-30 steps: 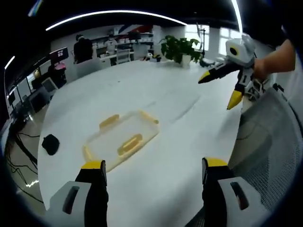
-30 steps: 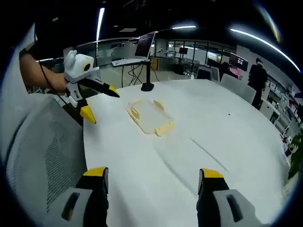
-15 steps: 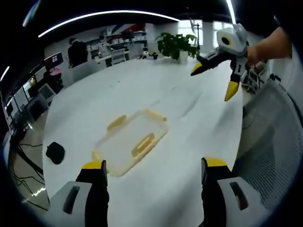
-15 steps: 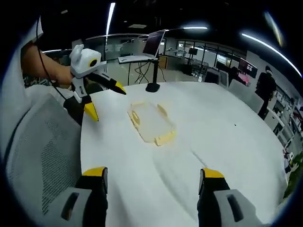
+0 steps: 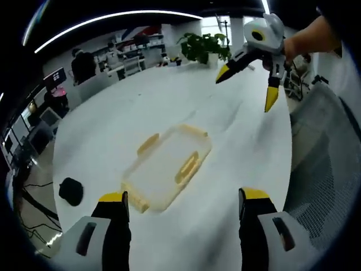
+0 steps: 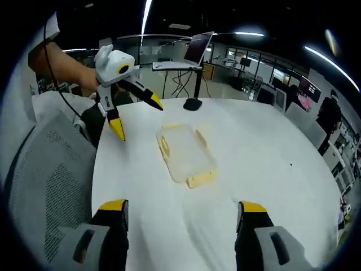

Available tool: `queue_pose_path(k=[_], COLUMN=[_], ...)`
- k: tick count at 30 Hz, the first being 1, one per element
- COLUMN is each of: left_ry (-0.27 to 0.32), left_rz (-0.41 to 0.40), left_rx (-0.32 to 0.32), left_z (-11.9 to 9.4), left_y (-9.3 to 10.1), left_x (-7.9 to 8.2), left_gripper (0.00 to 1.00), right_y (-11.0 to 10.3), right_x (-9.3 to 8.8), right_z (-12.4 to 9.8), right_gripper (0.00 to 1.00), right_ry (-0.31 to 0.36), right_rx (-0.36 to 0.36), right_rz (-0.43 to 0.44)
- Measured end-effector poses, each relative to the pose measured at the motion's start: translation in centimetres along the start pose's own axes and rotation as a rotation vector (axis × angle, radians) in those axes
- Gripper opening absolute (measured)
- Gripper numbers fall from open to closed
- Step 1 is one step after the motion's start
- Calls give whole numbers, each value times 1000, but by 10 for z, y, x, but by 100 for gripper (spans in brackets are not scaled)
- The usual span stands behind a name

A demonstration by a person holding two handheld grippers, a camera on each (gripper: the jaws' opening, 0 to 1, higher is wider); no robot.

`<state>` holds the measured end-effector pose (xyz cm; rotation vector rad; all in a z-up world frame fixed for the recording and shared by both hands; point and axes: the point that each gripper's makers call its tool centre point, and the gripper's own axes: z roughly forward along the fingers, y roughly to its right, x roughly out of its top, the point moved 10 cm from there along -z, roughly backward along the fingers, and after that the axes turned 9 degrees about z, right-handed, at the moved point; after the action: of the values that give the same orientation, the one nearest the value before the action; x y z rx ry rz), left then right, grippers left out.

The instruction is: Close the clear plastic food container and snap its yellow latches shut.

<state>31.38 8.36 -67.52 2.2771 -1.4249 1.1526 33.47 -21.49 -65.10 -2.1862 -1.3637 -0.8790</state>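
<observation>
Left tool (image 5: pixel 177 203) and right tool (image 6: pixel 179 212) jaws apart, clear container (image 5: pixel 167 165) on white table (image 5: pixel 113 135), contents unclear

The big white table (image 5: pixel 169 107) had lots of bare room all around the clear container (image 5: pixel 168 165), so a gripper could come at it from any side. A small black thing (image 5: pixel 71 190) lay near the table edge, well apart from it. A black stand (image 6: pixel 193 104) stood beyond its far end. A mesh chair (image 6: pixel 45 186) stood beside the table's near edge.
</observation>
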Motion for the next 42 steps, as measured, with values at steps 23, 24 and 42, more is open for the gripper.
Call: queue_pose_path(k=[23,24,42], left_ry=[-60,-66,-128], left_rz=[118,122,201], left_rx=[-93,-94,-146], left_z=[8,8,21], left_y=[-29,-30,-48], left_x=[-10,-11,-18], left_gripper=[73,73,67], right_y=[17,17,30], right_x=[26,26,43], right_z=[37,39,62], right_gripper=[76,76,74], right_ry=[-52,-55,-117], right_rx=[78,79,137], right_rz=[-75,-79,-163])
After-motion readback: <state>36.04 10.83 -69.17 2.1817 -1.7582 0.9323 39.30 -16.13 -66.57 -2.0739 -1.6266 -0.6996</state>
